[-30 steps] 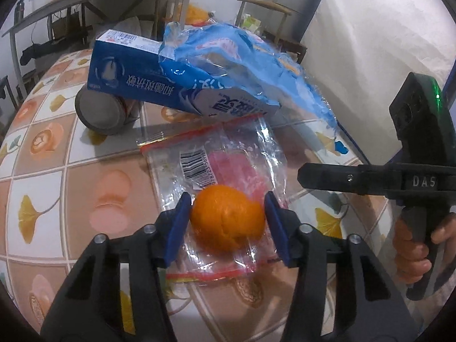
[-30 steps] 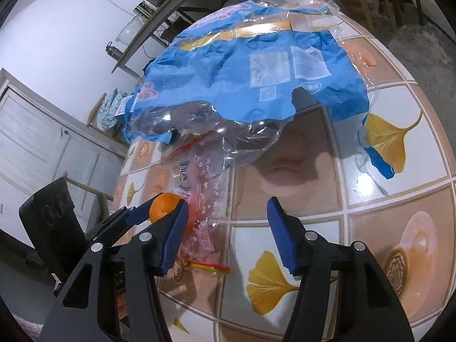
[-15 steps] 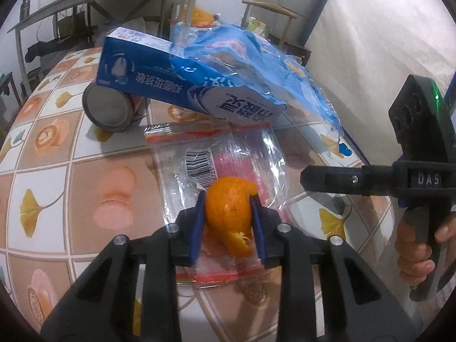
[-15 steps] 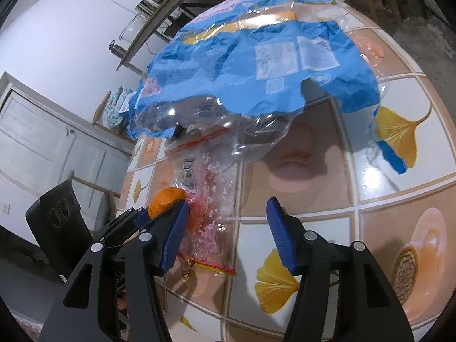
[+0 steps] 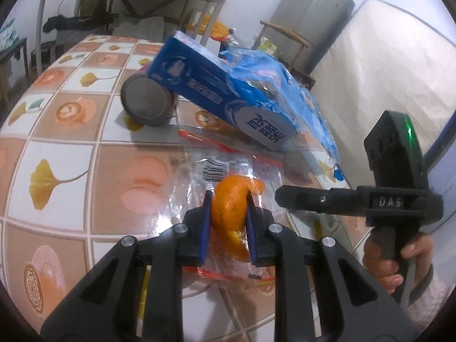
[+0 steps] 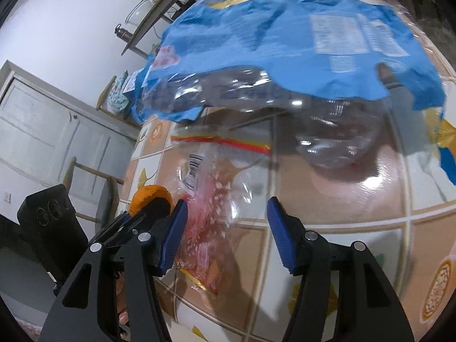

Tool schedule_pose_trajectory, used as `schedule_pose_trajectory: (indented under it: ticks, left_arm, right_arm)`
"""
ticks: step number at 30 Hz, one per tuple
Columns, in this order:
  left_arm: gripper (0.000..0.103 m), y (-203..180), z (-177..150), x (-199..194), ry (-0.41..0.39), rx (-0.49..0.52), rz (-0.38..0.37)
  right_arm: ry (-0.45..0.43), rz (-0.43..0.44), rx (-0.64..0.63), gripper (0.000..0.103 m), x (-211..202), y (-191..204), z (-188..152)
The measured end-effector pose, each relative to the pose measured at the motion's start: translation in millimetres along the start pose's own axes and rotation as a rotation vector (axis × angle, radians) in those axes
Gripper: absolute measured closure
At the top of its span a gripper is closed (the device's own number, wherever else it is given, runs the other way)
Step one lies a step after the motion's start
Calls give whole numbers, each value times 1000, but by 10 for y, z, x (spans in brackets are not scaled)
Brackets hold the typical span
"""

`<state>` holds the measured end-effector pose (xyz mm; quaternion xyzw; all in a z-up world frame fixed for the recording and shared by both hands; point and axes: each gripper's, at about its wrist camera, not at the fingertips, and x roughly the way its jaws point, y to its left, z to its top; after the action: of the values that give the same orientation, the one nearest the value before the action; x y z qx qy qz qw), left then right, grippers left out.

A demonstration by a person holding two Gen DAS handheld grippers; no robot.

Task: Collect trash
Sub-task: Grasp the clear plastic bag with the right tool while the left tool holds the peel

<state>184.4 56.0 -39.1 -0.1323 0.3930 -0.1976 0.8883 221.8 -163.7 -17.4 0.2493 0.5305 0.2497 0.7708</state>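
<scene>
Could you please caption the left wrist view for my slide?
Left gripper pinching curled orange peel above clear plastic bag.

The tabletop [image 5: 71,148] is glossy printed tile. On it, the clear wrapper [image 6: 216,188] is thin crinkled plastic; the orange peel [image 5: 229,208] looks matt and pitted; the blue carton [image 5: 216,91] smooth card; the can [image 5: 142,101] dull metal.

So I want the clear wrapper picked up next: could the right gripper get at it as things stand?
Probably yes. The right gripper is open with the clear wrapper just ahead of its jaws, nothing between. The left gripper holds the orange peel above it.
</scene>
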Motion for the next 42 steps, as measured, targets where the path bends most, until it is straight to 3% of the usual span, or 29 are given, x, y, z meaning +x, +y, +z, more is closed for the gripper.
schedule_pose_trajectory:
  ticks: [3, 8, 16, 27, 34, 42]
  left_arm:
    - [84, 100, -20, -31, -10, -40, -18]
    - [85, 224, -40, -32, -12, -82, -36]
    - [85, 275, 2, -168, -62, -109, -51]
    - [85, 279, 74, -348, -106, -109, -35]
    - [85, 224, -41, -165, -20, -96, -28]
    - [85, 35, -221, -53, 56, -51, -50]
  right_arm:
    - [4, -12, -19, 50, 58, 83, -1]
    - [30, -23, -20, 81, 178, 145, -34]
    - [17, -29, -20, 95, 174, 141, -92]
    - [-8, -62, -72, 98, -203, 58, -200]
    - [-30, -69, -42, 98, -493, -134, -234]
    - [-70, -47, 6, 94, -524, -206, -178]
